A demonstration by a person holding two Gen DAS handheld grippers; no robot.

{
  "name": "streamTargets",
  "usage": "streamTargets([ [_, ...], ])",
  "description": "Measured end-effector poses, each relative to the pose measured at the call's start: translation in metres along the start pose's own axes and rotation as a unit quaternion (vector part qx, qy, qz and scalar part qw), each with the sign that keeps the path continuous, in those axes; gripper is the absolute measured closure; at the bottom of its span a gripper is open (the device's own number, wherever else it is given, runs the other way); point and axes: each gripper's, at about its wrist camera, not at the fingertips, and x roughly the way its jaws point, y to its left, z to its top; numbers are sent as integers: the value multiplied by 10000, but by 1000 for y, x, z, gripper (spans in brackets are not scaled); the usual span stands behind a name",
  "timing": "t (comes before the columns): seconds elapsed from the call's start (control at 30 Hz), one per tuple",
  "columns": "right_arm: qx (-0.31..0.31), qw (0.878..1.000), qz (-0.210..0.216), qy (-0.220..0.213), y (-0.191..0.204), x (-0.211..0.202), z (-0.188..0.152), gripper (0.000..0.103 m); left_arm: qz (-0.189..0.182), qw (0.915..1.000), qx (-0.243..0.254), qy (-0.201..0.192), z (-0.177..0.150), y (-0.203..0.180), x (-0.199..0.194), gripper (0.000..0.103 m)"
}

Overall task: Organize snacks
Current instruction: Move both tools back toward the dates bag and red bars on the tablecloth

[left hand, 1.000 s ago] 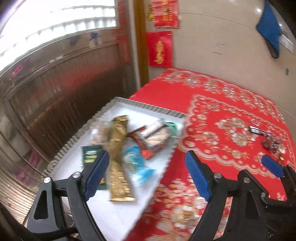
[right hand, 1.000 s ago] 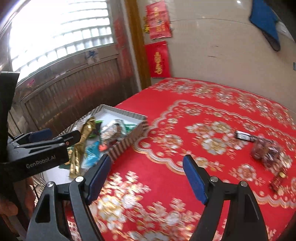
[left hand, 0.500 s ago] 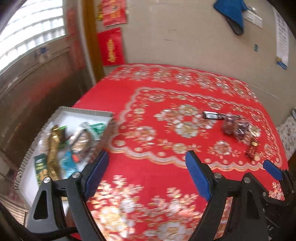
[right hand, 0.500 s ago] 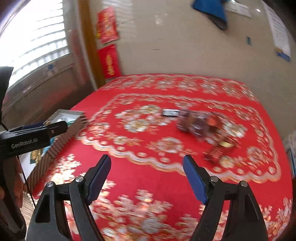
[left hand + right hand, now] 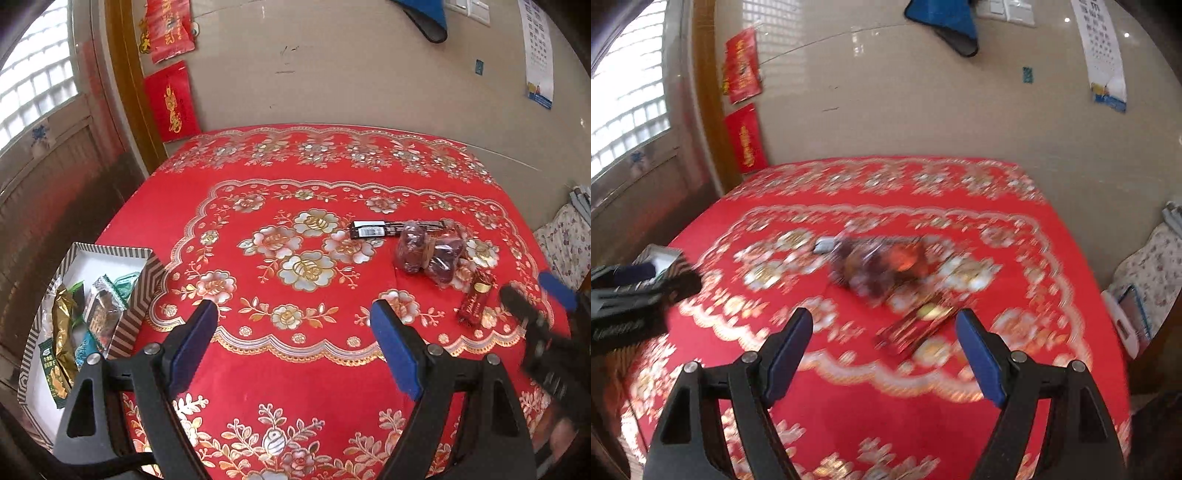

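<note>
The left gripper (image 5: 291,347) stands wide open with nothing between its blue pads, above the red tablecloth (image 5: 295,221). The right gripper (image 5: 884,347) is likewise wide open and empty. Ahead and right of the left gripper lie loose snacks: a red wrapped bar (image 5: 474,301), clear-wrapped dark sweets (image 5: 428,253) and a dark flat packet (image 5: 373,229). To its left sits the striped tray (image 5: 138,291), holding a gold packet (image 5: 61,332) among other snacks. The right view is blurred.
</note>
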Motion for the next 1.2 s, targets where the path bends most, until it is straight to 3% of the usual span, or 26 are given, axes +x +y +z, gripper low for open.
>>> streamTargets([
  [0.2, -189, 9981, -584, 101, -19, 34, 24, 23, 113, 9998, -48, 141, 6, 3, 18, 18],
  [0.5, -466, 9970, -311, 526, -18, 88, 37, 23, 269, 9994, -56, 205, 15, 6, 33, 18],
  [0.57, -523, 9966, -46, 635, -8, 82, 30, 23, 303, 9992, -122, 210, 17, 10, 37, 18],
  [0.7, -725, 9888, 1061, 758, 23, 57, 15, 23, 257, 9985, -339, 335, 21, 15, 45, 18],
  [0.8, -686, 9923, 862, 564, 22, 37, 12, 23, 153, 9985, -418, 311, 24, 12, 44, 18],
  [0.93, -188, 9949, 888, 441, -1, 21, 13, 23, 119, 9992, -201, 327, 27, -5, 46, 18],
  [1.2, -20, 9956, 837, 413, -12, 16, 8, 22, -51, 9972, -223, 712, 31, -29, 73, 18],
])
